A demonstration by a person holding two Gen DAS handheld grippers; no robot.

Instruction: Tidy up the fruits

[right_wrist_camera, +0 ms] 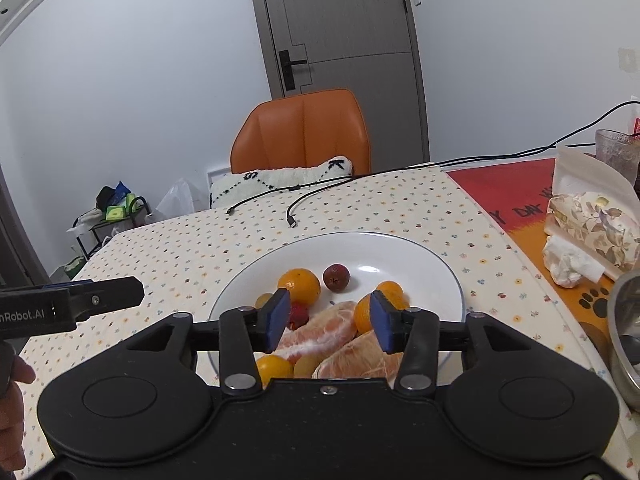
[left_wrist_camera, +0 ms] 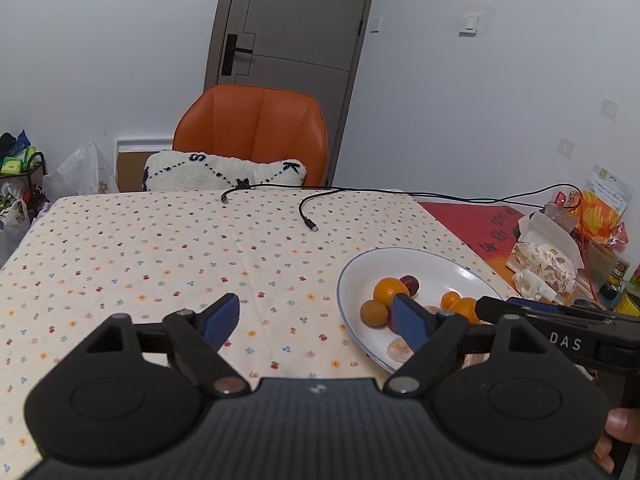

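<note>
Right gripper (right_wrist_camera: 326, 322) spread above plate (right_wrist_camera: 440, 264), left gripper (left_wrist_camera: 316, 322) spread beside

The right gripper (right_wrist_camera: 326, 320) hides the near rim of the white plate (right_wrist_camera: 420, 252) and part of the peeled citrus segments (right_wrist_camera: 320, 332), and the picture's right edge cuts off a metal bowl (right_wrist_camera: 624, 328).

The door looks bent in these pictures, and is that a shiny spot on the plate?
Left wrist view: the door leans and curves from fisheye distortion, and the picture's corners go dark. Right wrist view: the door bows too; the plate carries a small white glare patch from soft indoor light, and the shadows are faint.
</note>
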